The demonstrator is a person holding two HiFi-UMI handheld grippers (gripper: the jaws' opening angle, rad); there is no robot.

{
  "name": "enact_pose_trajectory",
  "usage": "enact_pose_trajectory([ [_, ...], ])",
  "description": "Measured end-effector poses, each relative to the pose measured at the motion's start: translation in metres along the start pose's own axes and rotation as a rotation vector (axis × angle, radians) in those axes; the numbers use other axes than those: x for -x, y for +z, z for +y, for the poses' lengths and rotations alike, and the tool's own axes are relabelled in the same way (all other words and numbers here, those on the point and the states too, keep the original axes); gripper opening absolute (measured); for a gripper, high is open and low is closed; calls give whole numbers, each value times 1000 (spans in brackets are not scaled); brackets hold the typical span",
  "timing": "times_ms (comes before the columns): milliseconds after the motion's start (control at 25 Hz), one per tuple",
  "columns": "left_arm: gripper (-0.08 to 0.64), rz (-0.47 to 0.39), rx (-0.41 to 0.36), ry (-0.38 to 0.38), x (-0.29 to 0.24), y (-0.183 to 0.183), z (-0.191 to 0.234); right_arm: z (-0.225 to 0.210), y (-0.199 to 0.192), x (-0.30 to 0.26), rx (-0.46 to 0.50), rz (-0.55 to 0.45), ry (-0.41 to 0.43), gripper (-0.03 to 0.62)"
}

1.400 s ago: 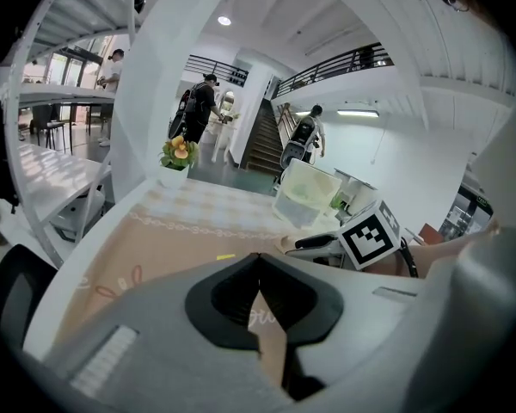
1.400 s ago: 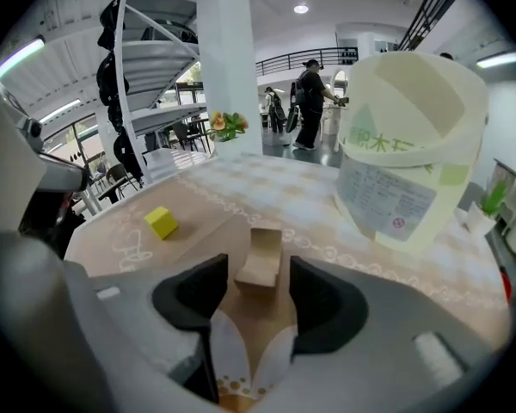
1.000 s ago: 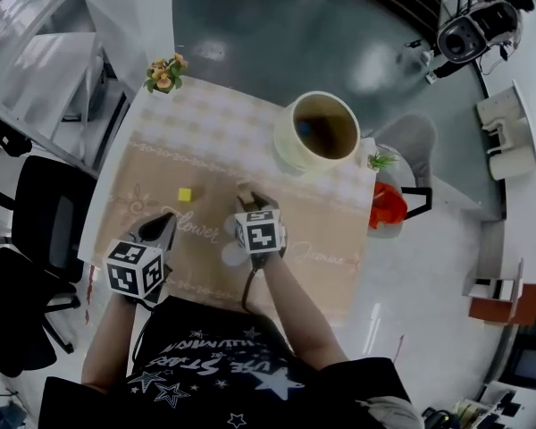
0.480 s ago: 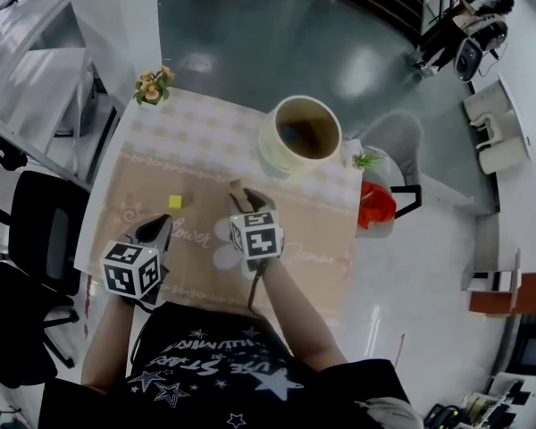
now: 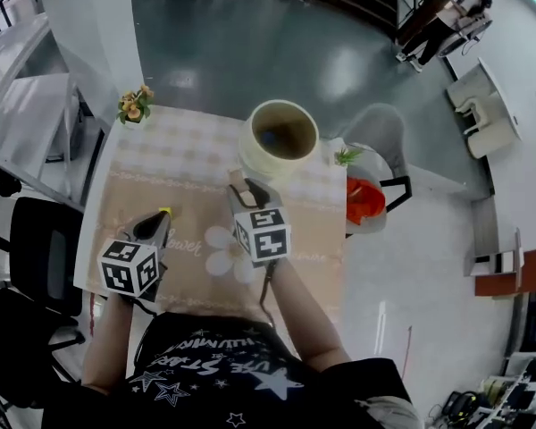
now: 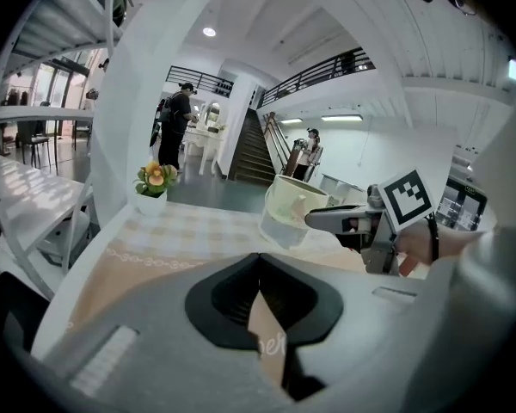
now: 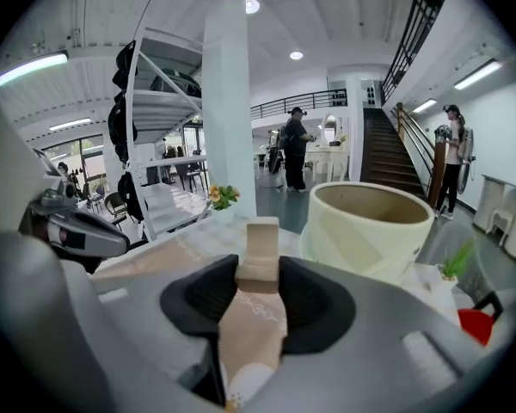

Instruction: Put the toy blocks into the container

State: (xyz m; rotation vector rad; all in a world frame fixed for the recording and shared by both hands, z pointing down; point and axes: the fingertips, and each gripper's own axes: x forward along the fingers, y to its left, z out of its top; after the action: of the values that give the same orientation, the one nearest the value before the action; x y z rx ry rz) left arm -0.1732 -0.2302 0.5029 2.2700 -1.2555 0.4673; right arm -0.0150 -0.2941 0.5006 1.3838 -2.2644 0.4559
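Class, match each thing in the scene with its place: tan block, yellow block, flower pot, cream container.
1. tan block
2. yellow block
3. flower pot
4. cream container

a. at the far left corner of the table
b. clamped in the right tongs
c. at the table's far edge, ahead of the right tongs
d. on the table by the tip of the left tongs

Pairs: 1-b, 2-d, 3-a, 4-c

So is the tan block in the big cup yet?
No, out. The tan block is pinched between the right gripper's fingers, short of the cream cup.
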Motion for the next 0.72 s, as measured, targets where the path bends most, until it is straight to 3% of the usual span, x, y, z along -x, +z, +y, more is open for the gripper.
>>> enact_pose_trajectory([
  [440,11,-32,-61,-54,-22,34,-23,-58,55,36,-8,-126,-111,151],
  [720,11,-56,-94,-80,-36,55,-39,-103,71,40,-2,-134,-181,150],
])
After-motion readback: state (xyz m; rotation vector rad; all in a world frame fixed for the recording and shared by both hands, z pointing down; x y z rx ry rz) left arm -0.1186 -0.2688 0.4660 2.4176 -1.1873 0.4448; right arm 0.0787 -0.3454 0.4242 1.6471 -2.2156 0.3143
